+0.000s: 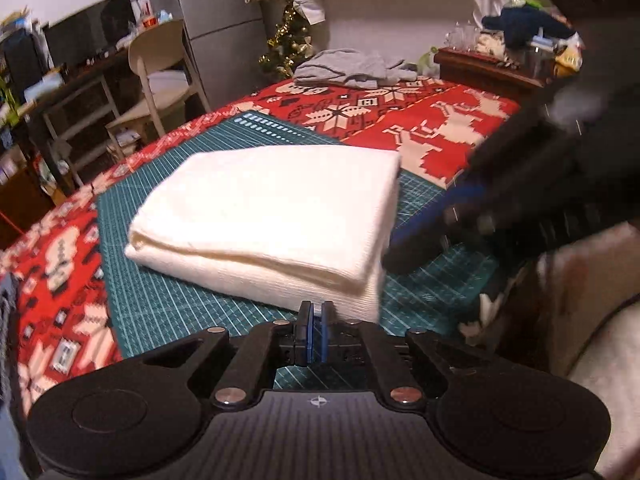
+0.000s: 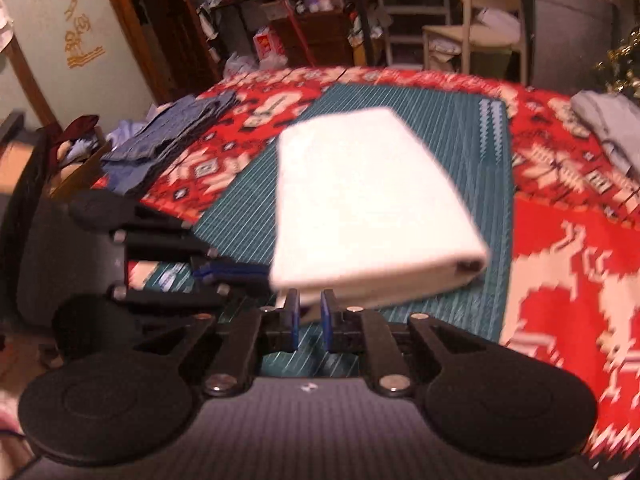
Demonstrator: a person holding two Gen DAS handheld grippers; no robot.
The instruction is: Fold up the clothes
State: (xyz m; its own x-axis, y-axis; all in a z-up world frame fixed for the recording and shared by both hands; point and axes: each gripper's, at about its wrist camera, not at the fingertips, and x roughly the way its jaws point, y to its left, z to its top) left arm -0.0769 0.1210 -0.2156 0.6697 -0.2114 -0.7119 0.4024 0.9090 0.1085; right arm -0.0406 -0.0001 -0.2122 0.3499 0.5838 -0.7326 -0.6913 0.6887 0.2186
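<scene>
Left gripper (image 1: 316, 312) (nearly closed), folded cloth (image 1: 272, 216), grey garment (image 1: 352, 68) beyond

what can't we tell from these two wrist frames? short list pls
- Right hand-held gripper in the left wrist view: motion blur, finger gap unreadable.
- Folded white cloth, right wrist view: blurred; near corner hidden behind the gripper fingers, so contact is unclear.
- Garment type: only folded layers show.
- Blue fabric pile: blurred, piece count unreadable.
- Grey garment: cut off by the right edge.
</scene>
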